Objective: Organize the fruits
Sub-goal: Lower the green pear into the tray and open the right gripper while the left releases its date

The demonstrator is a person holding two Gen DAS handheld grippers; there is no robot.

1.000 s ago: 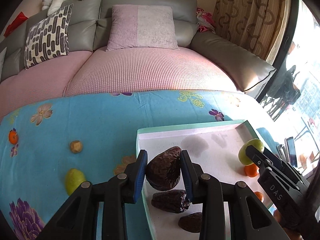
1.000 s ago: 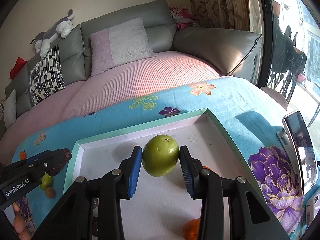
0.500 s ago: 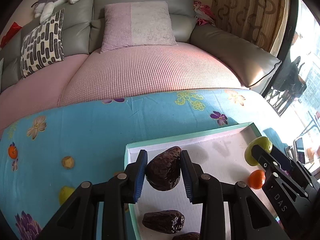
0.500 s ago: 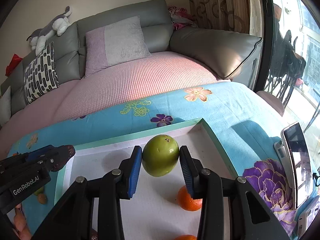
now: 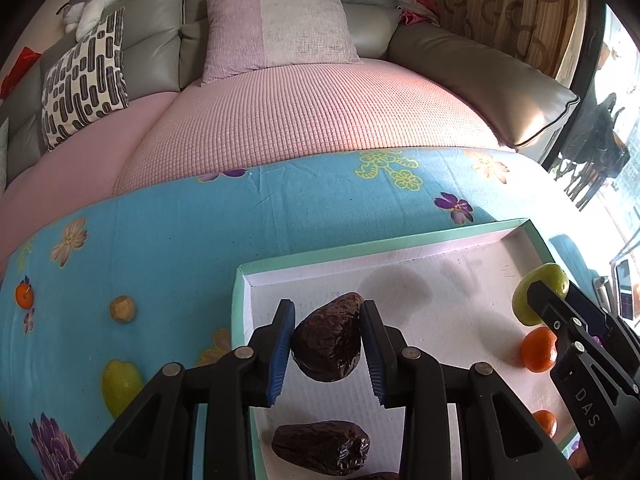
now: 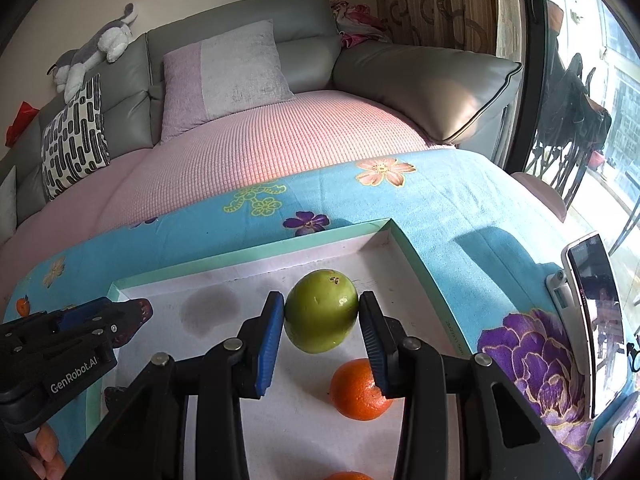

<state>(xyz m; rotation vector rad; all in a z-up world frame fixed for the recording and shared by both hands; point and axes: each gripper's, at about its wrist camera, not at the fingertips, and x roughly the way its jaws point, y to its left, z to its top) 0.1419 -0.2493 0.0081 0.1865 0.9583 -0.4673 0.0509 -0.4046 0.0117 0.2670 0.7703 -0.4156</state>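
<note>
Left wrist view: the left gripper (image 5: 327, 350) has its jaws closed on a dark wrinkled date (image 5: 328, 343), both blue pads pressing its sides, and holds it above the near-left part of the tray (image 5: 360, 245), a shallow white box with a mint-green rim. A second date (image 5: 320, 447) lies on the tray floor below the held one. At the right edge the right gripper (image 5: 538, 300) enters the frame with a green fruit (image 5: 540, 290) at its tip, and an orange (image 5: 538, 350) rests on the tray just below it. Outside the tray, on the blue floral cloth (image 5: 160, 240) covering the table, lie a yellow-green fruit (image 5: 120, 386), a small tan fruit (image 5: 123, 309) and a small orange fruit (image 5: 24, 294), all well apart from the tray. Right wrist view: the right gripper (image 6: 322, 324) has its jaws closed on the green fruit (image 6: 321, 316), gripped at both sides and held over the far-right corner region of the tray (image 6: 416, 256). The orange (image 6: 358, 390) sits on the tray floor beneath the right jaw. The left gripper (image 6: 138, 316) shows at the left edge, the date (image 6: 140, 312) visible at its tip over the tray's left side. A phone (image 6: 592, 320) stands on the cloth to the right of the tray.
</note>
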